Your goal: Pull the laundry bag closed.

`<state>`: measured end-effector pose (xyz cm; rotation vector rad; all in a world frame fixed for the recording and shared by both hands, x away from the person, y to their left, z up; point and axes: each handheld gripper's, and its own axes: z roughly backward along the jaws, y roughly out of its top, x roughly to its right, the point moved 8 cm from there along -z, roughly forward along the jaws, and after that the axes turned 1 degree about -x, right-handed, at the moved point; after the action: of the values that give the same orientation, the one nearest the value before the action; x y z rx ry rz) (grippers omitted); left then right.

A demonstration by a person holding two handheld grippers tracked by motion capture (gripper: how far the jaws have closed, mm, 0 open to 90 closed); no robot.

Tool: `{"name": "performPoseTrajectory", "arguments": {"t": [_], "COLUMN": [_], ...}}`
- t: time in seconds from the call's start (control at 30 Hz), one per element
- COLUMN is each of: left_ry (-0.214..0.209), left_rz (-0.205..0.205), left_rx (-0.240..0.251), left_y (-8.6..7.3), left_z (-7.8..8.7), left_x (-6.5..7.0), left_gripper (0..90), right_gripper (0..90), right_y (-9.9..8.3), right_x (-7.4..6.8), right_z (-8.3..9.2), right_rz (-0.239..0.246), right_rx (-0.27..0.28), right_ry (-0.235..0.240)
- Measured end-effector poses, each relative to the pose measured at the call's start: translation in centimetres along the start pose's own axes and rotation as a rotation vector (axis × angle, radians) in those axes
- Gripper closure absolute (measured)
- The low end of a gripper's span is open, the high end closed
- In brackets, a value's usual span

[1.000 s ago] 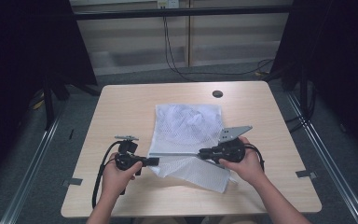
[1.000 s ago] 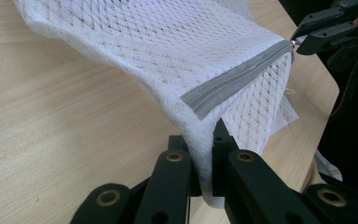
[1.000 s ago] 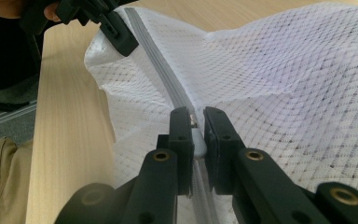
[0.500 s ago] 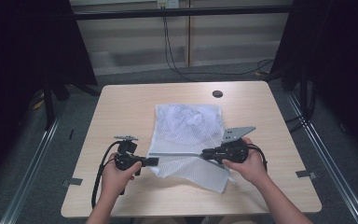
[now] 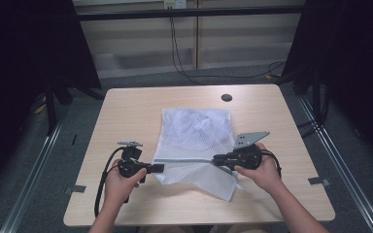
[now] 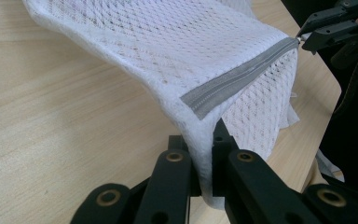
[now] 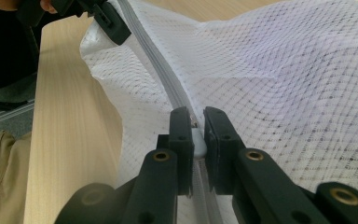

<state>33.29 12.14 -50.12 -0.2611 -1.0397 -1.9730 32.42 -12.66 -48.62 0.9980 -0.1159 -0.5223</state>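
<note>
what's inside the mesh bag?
Through the mesh bag a pale crumpled mass shows at the far half; what it is can't be told. The near part, where the zipper runs, looks flat.

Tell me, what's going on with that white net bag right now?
Left claw shut on mesh bag corner. Right claw shut on zipper pull. Zipper taut between them. Nothing in the way.
</note>
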Motion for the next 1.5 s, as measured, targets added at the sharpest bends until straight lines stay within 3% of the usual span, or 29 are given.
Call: {"name": "performPoseTrajectory", "arguments": {"t": [1.5], "left_ry": [0.013], "left_rz": [0.003], "left_rx": [0.005], "left_y": [0.1], "left_z": [0.3], "left_x": [-0.1], "left_gripper": [89.3], "right_gripper": [82.0], "right_y": [-1.3], "right_x": [0.5], "right_z": [1.6], "right_rz": [0.005], "right_rx": [0.0], "right_ry": [-0.009]}}
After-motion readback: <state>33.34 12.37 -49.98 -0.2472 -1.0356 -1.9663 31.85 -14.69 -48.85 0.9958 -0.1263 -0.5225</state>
